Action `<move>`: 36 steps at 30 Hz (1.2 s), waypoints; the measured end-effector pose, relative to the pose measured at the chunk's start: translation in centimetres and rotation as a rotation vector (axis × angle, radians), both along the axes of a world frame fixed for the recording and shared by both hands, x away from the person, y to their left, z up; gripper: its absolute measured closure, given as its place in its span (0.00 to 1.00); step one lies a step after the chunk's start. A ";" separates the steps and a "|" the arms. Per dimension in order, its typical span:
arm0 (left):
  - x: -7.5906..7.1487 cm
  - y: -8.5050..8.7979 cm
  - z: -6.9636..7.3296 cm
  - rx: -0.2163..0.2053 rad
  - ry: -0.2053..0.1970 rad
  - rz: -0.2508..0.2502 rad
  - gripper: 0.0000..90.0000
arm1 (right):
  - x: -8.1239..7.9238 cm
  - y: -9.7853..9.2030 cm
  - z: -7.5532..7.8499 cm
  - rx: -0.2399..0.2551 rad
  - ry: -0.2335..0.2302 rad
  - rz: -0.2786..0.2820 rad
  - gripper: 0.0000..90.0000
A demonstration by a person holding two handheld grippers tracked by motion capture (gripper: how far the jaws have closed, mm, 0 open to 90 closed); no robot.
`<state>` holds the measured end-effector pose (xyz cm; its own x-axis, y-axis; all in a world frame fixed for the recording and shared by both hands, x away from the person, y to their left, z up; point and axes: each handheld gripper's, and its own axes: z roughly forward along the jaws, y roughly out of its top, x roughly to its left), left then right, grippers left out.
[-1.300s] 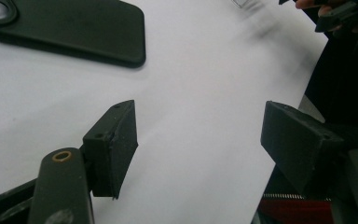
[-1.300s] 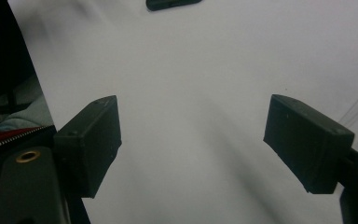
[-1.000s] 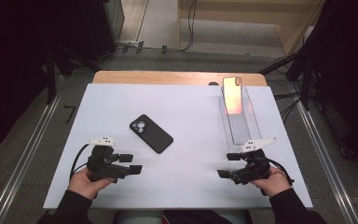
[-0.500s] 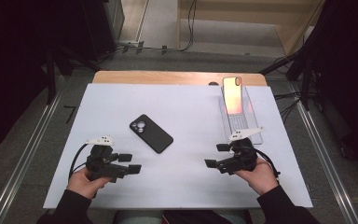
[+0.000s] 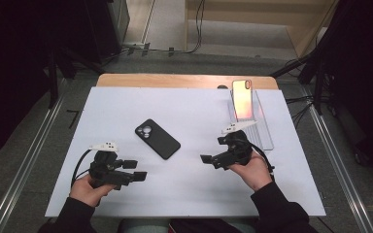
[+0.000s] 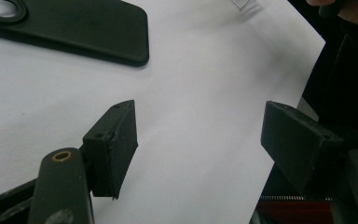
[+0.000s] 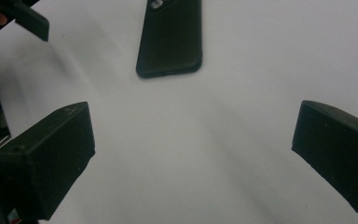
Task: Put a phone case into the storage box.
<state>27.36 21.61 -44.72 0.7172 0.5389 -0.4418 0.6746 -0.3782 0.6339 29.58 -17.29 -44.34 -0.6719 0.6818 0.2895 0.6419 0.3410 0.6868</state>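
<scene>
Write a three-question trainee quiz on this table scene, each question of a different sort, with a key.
1. True or false: the flat black phone case with a round camera hole lies between the right tool and the left tool, held by neither.
2. Multiple choice: the upright phone with the orange-pink glowing screen stands in A) a clear plastic stand, B) a wooden bowl, C) a cardboard box.
3. Fill in: in the right gripper view, the jaws stand ____ with bare white tabletop between them.

Key: 1 true; 2 A; 3 open.
</scene>
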 end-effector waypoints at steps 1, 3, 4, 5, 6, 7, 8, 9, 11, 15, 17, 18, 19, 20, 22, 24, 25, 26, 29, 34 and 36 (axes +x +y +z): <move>0.0 0.0 0.0 0.000 0.000 0.000 0.30 | 0.3 0.2 0.0 0.003 -0.004 -0.007 0.00; 0.0 0.0 0.0 0.001 -0.001 0.000 0.30 | 0.7 0.3 0.1 0.025 -0.005 -0.020 0.00; 0.0 0.0 0.0 0.003 0.001 -0.002 0.30 | 1.0 0.4 0.2 0.032 -0.009 -0.021 0.00; 0.0 0.0 0.0 0.005 0.003 -0.001 0.30 | 1.2 0.5 0.3 0.032 -0.011 -0.022 0.00; 0.0 0.0 0.0 0.007 0.002 -0.002 0.30 | 1.4 0.7 0.3 0.031 -0.014 -0.024 0.00; 0.0 0.0 0.0 0.008 0.002 -0.002 0.30 | 1.6 0.8 0.4 0.028 -0.019 -0.025 0.00; 0.0 0.0 0.0 0.006 0.004 0.000 0.30 | 1.8 1.0 0.5 0.026 -0.024 -0.022 0.00; 0.0 0.0 0.0 0.006 0.004 0.001 0.30 | 2.0 1.1 0.5 0.028 -0.027 -0.022 0.00; 0.0 0.0 -0.1 0.008 0.003 0.000 0.30 | 2.3 1.5 0.7 0.028 -0.030 -0.016 0.00; 0.1 0.1 0.0 0.010 0.000 0.006 0.30 | 3.1 2.3 0.7 0.024 -0.031 -0.024 0.00; 0.1 0.2 -0.1 0.014 0.002 0.011 0.30 | 3.7 2.9 0.5 0.017 -0.032 -0.020 0.00; 0.1 0.3 -0.1 0.012 0.002 0.015 0.30 | 4.0 3.2 0.5 0.013 -0.032 -0.024 0.00; 0.1 0.3 -0.1 0.010 0.002 0.017 0.30 | 4.2 3.5 0.5 0.009 -0.034 -0.018 0.00; 0.1 0.4 -0.1 0.007 0.001 0.017 0.30 | 4.4 3.8 0.5 0.008 -0.030 -0.017 0.00; 0.2 0.4 -0.1 0.005 0.002 0.018 0.30 | 4.8 4.3 0.4 0.002 -0.031 -0.011 0.00; 0.2 0.4 -0.1 0.005 0.002 0.017 0.30 | 5.2 4.8 0.3 0.002 -0.028 -0.011 0.00; 0.2 0.4 -0.1 0.004 0.003 0.018 0.30 | 5.4 5.1 0.2 0.000 -0.029 -0.006 0.00; 0.2 0.4 -0.1 0.004 0.002 0.017 0.30 | 5.6 5.3 0.2 -0.001 -0.028 -0.003 0.00; 0.2 0.5 0.0 0.000 0.002 0.017 0.30 | 6.1 6.1 0.1 -0.007 -0.030 -0.001 0.00; 0.2 0.5 -0.1 0.000 0.002 0.014 0.30 | 7.0 7.3 -0.2 -0.001 -0.028 -0.010 0.00; 0.2 0.5 -0.1 -0.001 0.002 0.013 0.30 | 7.4 7.7 -0.4 -0.010 -0.032 -0.008 0.00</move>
